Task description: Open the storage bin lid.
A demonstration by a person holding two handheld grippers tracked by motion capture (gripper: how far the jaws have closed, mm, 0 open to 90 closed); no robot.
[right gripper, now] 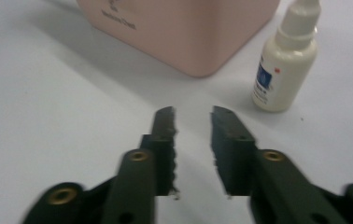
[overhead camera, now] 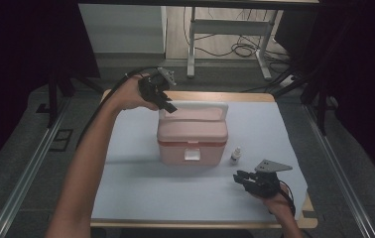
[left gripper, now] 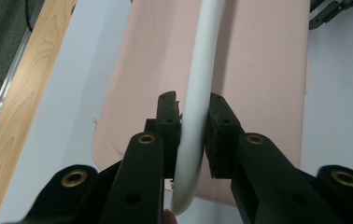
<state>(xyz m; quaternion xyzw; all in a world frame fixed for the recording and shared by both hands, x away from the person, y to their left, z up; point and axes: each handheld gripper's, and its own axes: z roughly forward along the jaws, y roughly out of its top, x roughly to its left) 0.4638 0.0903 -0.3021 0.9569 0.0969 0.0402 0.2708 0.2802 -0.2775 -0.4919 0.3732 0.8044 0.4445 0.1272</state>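
Note:
A pink lidded box (overhead camera: 192, 141) stands in the middle of the white-covered table, with its white carry handle (overhead camera: 195, 105) raised above the lid. My left gripper (overhead camera: 168, 106) reaches over the box's far left corner and is shut on that handle. In the left gripper view the white handle (left gripper: 207, 42) runs between both pads, above the pink lid (left gripper: 258, 70). A small white dropper bottle (overhead camera: 235, 155) stands upright just right of the box. My right gripper (overhead camera: 238, 177) hovers low near the table's front right, open and holding nothing. Its jaws (right gripper: 193, 112) point at the gap between the box (right gripper: 188, 32) and the bottle (right gripper: 284, 65).
The white sheet (overhead camera: 275, 129) covers a wooden tabletop whose edge (overhead camera: 200, 223) shows at the front. Beyond the table stand a metal desk frame (overhead camera: 225, 29) and loose cables on the floor. Metal rails run along both sides of the table.

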